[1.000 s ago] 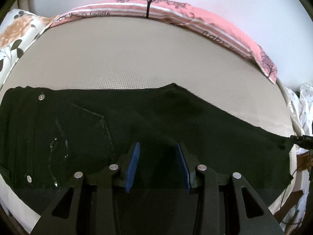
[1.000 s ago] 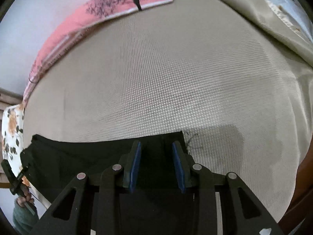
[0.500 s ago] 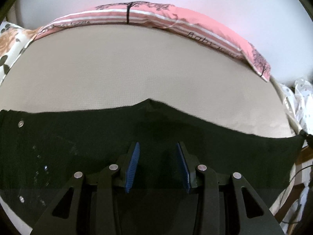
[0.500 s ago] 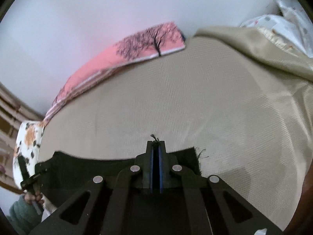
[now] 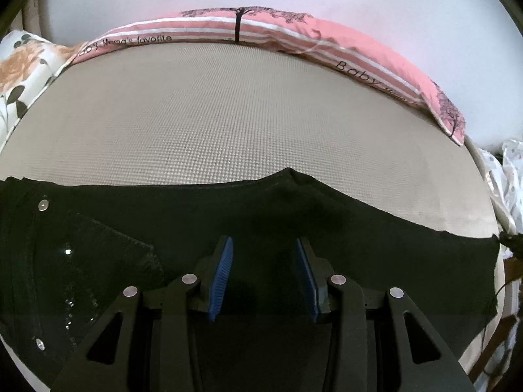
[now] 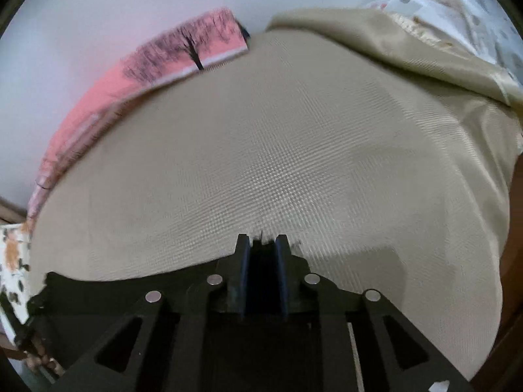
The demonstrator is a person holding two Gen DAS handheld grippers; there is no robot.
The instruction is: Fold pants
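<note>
Black pants [image 5: 294, 215] lie flat across the near side of a beige bed cover [image 5: 228, 111], waist and back pocket at the left, leg reaching to the right. My left gripper [image 5: 263, 248] is open, its blue pads spread just above the pants' middle. My right gripper [image 6: 263, 245] is shut on the hem end of the pants [image 6: 137, 281], with dark cloth between the pads and a frayed thread sticking out. The other gripper shows small at the far left of the right wrist view [image 6: 23, 333].
A pink striped pillow [image 5: 294, 36] with a tree print lies along the wall at the back. A floral pillow [image 5: 19, 72] sits at the left. A folded beige blanket [image 6: 408, 42] and white dotted bedding [image 6: 474, 9] lie at the right.
My right gripper closed on the pants hem a second ago and has since lifted and shifted it, the view blurring. The left gripper stayed open and drew back slightly over the pants.
</note>
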